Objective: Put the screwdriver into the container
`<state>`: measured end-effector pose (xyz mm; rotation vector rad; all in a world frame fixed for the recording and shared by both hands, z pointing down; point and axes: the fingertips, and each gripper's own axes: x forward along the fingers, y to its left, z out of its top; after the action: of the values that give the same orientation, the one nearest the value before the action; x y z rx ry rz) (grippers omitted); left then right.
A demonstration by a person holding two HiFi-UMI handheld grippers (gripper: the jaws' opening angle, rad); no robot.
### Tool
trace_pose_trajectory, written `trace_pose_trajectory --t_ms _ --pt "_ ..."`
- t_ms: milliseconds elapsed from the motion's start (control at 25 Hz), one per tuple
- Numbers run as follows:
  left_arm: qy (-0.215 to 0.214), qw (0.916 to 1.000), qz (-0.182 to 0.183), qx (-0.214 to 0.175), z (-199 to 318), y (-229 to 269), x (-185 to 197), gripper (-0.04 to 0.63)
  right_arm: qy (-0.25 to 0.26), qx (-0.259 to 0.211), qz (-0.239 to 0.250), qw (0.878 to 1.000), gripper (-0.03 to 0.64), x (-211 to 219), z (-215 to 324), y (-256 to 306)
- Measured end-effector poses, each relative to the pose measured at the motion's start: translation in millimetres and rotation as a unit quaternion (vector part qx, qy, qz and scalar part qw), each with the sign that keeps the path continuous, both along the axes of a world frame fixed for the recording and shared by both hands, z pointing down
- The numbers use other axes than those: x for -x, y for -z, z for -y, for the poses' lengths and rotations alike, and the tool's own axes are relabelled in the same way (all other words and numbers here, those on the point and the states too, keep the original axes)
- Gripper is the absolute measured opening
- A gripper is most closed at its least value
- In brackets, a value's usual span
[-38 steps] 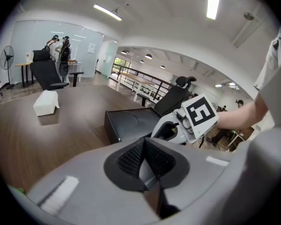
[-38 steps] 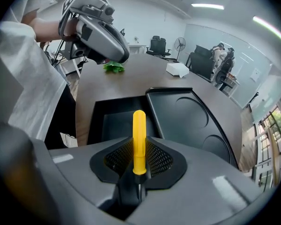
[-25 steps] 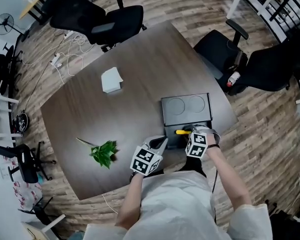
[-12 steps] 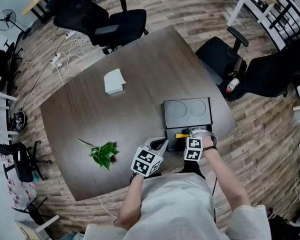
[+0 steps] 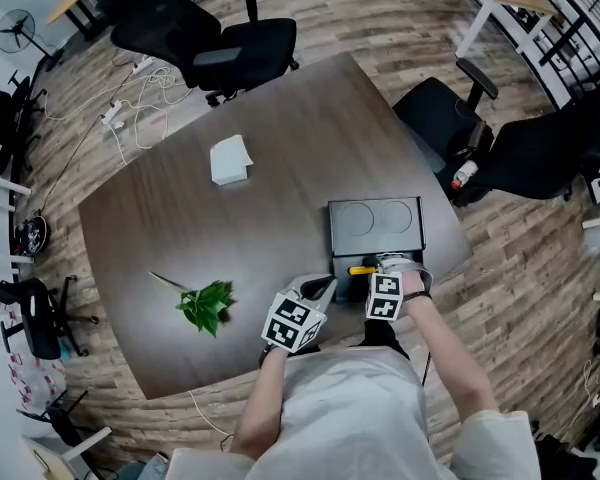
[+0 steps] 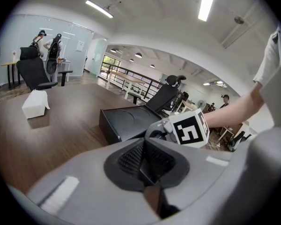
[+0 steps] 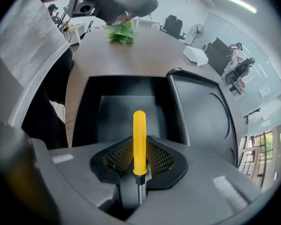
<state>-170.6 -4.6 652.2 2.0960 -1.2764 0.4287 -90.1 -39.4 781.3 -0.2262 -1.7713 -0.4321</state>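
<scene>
My right gripper (image 7: 138, 159) is shut on a yellow-handled screwdriver (image 7: 139, 141), whose handle points out over the open black container (image 7: 131, 109). In the head view the screwdriver (image 5: 362, 269) shows as a yellow stub at the container's (image 5: 374, 230) near edge, just left of the right gripper (image 5: 388, 277). The left gripper (image 5: 315, 298) hovers over the table's near edge left of the container, its jaws closed with nothing between them (image 6: 144, 159). The container's lid (image 7: 201, 111) lies open and flat beyond the box.
A green leafy sprig (image 5: 205, 305) lies on the dark wooden table (image 5: 250, 208) to the left. A white box (image 5: 229, 159) rests farther back. Black office chairs (image 5: 205, 38) stand round the table, one (image 5: 435, 108) at the right corner.
The right gripper with the screwdriver has edged slightly left along the container's near edge. The left gripper has stayed put.
</scene>
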Motion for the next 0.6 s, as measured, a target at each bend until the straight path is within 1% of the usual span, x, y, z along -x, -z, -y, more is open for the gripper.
trace_pose_trajectory --t_ms 360,600 --pt "0.000 1.0000 -0.001 -0.003 -0.8 3.1 2.2 0.054 -0.022 0.030 -0.004 0.999 0.080 -3.3 -4.8 0.5" --pt "-0.002 1.0000 0.001 -0.004 -0.6 3.1 -0.3 0.054 -0.027 0.032 -0.002 0.999 0.080 -6.8 -7.9 -0.3"
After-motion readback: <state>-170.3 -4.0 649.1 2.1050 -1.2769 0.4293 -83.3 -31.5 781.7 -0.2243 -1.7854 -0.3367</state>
